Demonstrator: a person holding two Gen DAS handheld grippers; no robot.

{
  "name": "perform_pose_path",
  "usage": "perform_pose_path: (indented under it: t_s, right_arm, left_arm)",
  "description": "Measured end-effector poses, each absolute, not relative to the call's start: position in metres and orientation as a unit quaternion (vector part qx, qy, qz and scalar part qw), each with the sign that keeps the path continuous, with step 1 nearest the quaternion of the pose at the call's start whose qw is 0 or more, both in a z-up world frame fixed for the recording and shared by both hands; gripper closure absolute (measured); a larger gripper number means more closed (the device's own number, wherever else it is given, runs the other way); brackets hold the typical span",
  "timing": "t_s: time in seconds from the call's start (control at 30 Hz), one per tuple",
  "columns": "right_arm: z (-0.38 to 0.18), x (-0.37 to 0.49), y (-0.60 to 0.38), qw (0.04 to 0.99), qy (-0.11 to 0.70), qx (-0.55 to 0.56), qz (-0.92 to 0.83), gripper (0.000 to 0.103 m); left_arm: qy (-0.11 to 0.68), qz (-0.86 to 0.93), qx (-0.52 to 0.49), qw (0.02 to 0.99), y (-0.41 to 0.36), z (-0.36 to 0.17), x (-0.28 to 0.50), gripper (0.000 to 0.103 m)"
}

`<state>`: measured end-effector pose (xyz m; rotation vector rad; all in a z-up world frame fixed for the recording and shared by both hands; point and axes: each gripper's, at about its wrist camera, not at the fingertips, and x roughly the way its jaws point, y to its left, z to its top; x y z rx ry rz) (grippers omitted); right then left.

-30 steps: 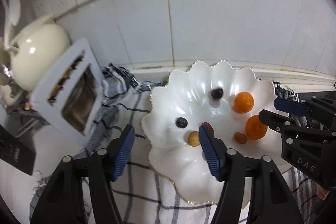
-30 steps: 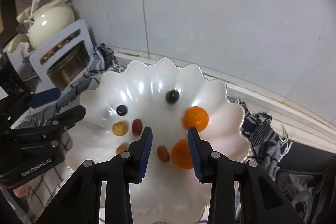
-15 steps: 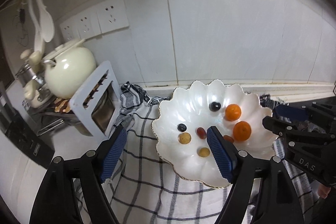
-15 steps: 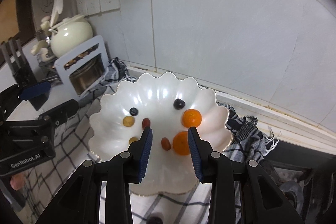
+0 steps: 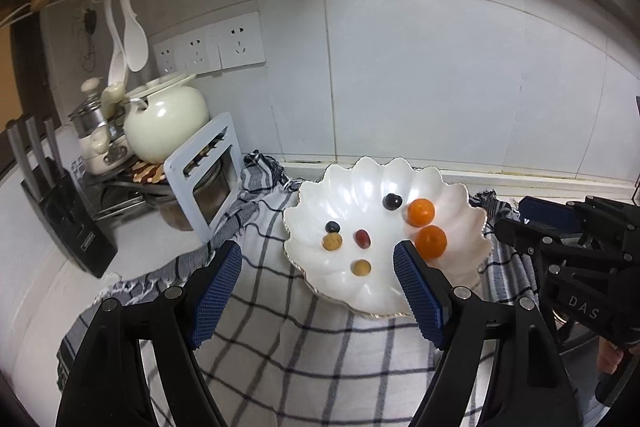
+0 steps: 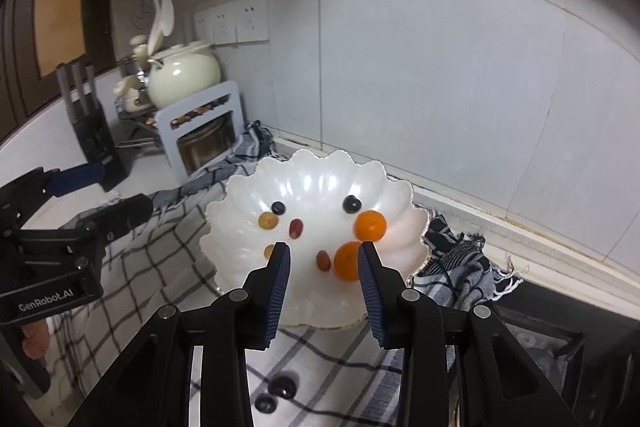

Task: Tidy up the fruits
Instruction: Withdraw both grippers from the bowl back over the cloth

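Left tongs (image 5: 318, 291) wide and empty, right tongs (image 6: 323, 287) narrow and empty; risk of rolling the dark grapes (image 6: 276, 395) off the checked cloth (image 6: 320, 355).

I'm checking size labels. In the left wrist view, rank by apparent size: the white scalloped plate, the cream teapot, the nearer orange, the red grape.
1. white scalloped plate
2. cream teapot, though it sits farther back
3. nearer orange
4. red grape

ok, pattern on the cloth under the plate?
White cloth with dark grid checks, striped edges; clearest in the left wrist view.
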<state>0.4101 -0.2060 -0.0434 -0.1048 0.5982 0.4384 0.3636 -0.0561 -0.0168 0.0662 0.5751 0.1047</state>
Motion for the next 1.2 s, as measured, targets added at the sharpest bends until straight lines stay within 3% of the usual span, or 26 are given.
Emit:
perform_pose_path:
  t_s: [0.43, 1.2]
  right_arm:
    - [-0.048, 0.377, -0.234, 0.919, 0.266, -0.062, 0.285, 0.067]
    - [-0.097, 0.357, -0.248, 0.874, 0.300, -0.083, 0.373, 0.067]
  left_arm:
    - [0.269, 0.094, 0.035, 0.958, -0.096, -0.029, 0.306, 0.026]
    - [0.297, 0.088, 0.004, 0.951, -0.140, -0.086, 0.264, 0.045]
